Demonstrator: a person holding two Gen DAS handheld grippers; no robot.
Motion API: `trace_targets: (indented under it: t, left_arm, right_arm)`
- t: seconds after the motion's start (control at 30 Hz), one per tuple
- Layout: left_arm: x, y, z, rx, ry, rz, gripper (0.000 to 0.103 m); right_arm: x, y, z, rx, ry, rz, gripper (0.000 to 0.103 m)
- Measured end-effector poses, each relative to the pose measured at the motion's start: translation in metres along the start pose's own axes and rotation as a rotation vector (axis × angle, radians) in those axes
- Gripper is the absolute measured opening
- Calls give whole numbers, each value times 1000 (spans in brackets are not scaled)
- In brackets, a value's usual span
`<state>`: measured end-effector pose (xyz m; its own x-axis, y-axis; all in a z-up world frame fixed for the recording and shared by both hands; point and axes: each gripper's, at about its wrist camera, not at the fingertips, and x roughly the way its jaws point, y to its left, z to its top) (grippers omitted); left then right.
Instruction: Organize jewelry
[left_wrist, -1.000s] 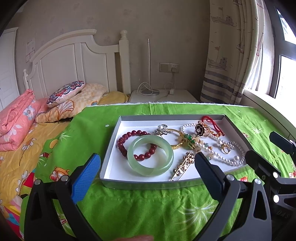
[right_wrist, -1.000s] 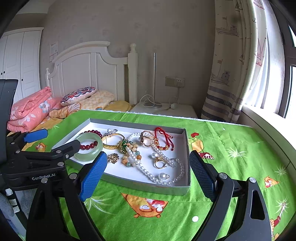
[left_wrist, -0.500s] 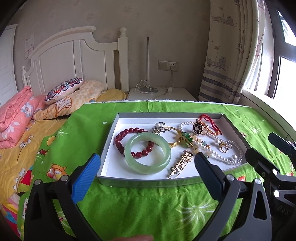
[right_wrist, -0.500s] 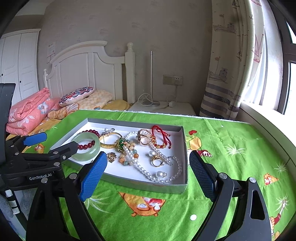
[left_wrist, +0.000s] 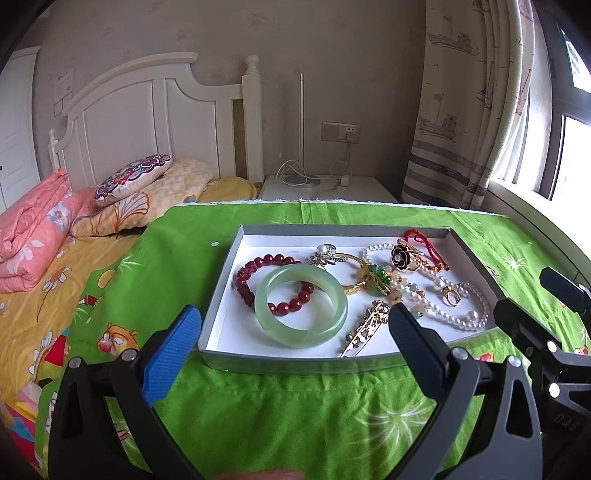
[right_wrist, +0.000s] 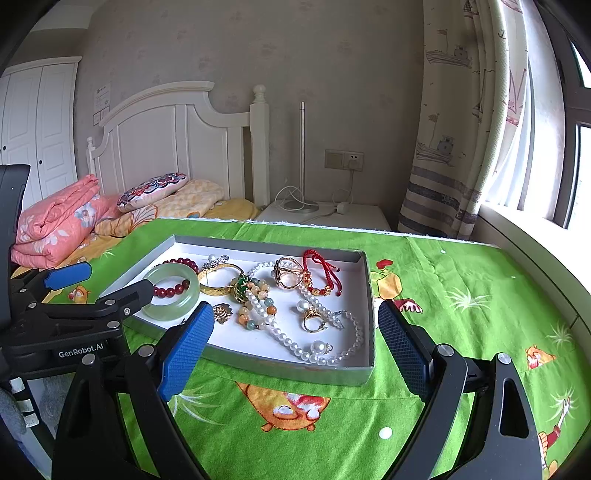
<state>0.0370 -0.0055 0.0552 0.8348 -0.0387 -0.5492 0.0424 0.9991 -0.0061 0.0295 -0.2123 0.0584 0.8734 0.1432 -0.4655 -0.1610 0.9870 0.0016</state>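
The jade bangle lay in the tray just ahead of the left tool, overlapping the red bead bracelet. Both tools, the right tool included, were spread wide and empty. Advised: lift the bangle alone by its near rim, without snagging the beads.

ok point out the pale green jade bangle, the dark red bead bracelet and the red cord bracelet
pale green jade bangle (left_wrist: 334, 295), left wrist view, right side of the band
dark red bead bracelet (left_wrist: 245, 282), left wrist view, left-side beads
red cord bracelet (right_wrist: 320, 263), right wrist view, upper cord loop
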Motion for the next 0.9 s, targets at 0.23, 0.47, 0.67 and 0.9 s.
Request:
trace_targets:
  t: [0.23,0.47,0.67,0.9]
  left_arm:
    - [1,0,-1,1,9,-4,101]
    - [2,2,-1,-22,14,1,101]
    - [4,0,-6,-4,15,41,101]
    - [12,-5,-7,35,69,19,101]
  right_arm:
    - [1,0,0,-4,2,3,87]
    - [1,1,0,-4,2,2,87]
    - [1,2,0,-6,3,4,87]
    - [1,3,-2,-9,4,6,87]
